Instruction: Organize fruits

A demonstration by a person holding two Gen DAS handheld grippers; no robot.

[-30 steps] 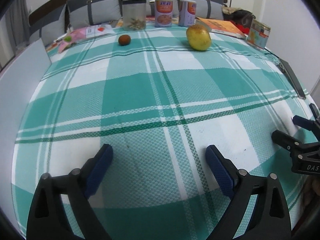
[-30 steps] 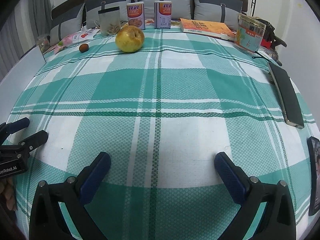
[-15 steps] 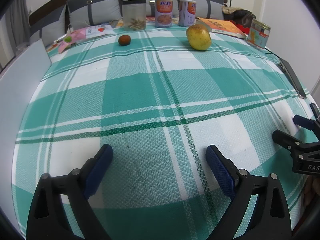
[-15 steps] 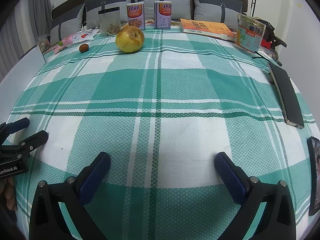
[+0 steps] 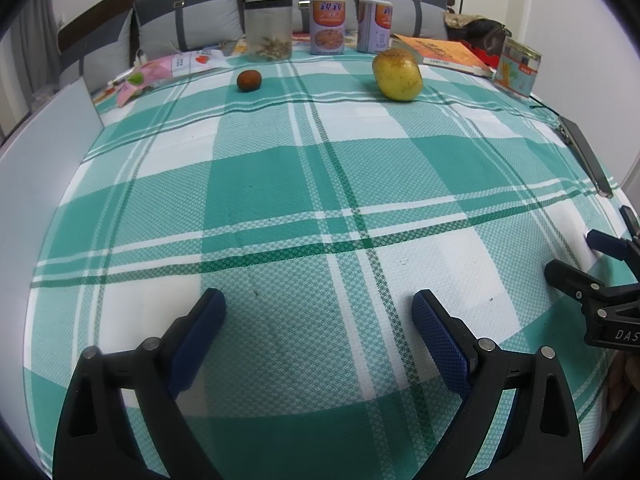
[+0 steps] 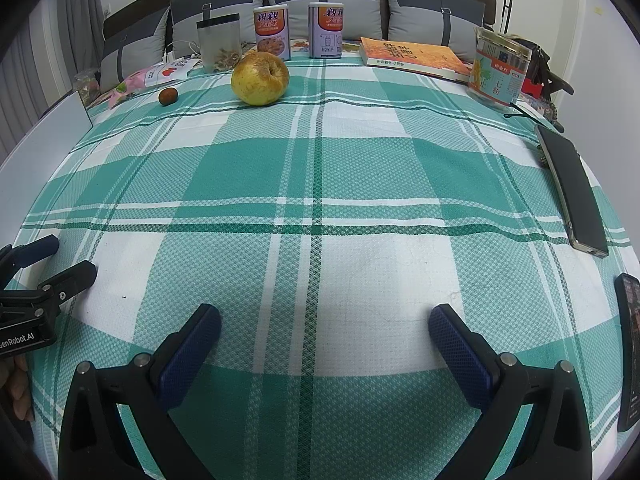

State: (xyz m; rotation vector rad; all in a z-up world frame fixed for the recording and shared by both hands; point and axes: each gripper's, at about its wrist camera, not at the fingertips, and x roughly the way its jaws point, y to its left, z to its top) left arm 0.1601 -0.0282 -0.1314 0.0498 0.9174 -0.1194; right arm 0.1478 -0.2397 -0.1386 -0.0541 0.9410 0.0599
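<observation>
Resting apart: one yellow pear, one small brown fruit, two cans.

A: Both views are evenly lit, indoor light from above, a bit cool. The checked cloth looks bright in its white squares, with no hard glare.

B: Shadows?

A: Soft ones. The yellow fruit throws a faint shadow on the cloth at its base, and the small brown fruit does the same. Under the left gripper and right gripper the near cloth darkens.

B: Distortion?

A: Strong fisheye bend; the cloth's straight stripes bow outward, and black vignette fills the corners. Far things stay fairly sharp; print on the tins is readable, though the extreme edges smear slightly.
</observation>
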